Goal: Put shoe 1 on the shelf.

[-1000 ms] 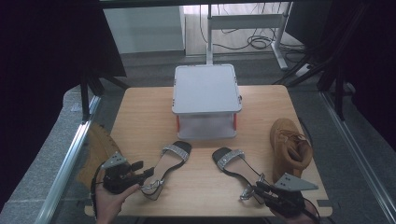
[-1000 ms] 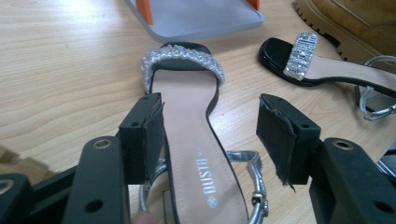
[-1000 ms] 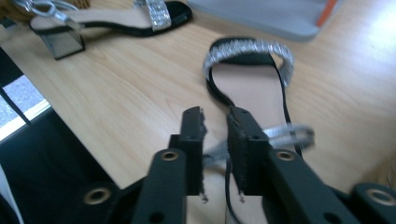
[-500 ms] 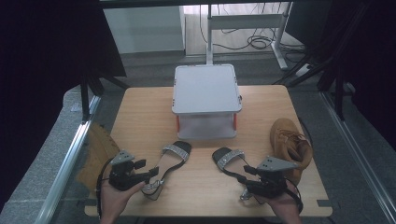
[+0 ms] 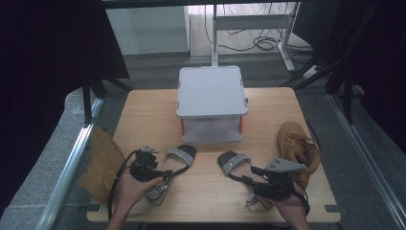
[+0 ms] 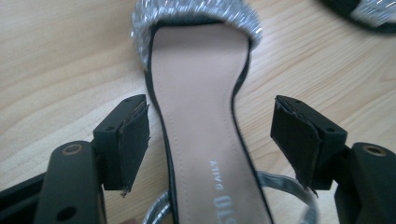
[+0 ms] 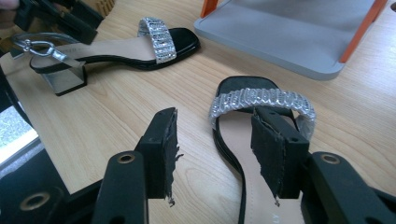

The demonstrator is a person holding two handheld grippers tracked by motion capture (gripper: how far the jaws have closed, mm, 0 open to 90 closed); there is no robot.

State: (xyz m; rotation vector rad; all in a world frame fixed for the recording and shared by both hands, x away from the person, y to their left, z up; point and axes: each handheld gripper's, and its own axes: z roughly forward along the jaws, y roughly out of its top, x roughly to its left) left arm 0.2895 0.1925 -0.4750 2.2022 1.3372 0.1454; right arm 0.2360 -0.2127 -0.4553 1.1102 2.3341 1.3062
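Just now both tongs have been opening: the left gripper [image 6: 212, 140] is standing wide astride the left sandal's [image 5: 170, 165] insole, pads clear of it, while the right gripper [image 7: 215, 149] is gaping with one pad over the right sandal's [image 7: 259, 105] edge. Both sandals are lying flat before the grey box [image 5: 212, 91]. Closing off-centre could be tipping a sandal over. Both hands are reaching forward, low and near level.

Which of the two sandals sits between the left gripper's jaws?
The left sandal, nearer the left gripper: its open jaws straddle the insole. The right sandal lies by the right gripper.
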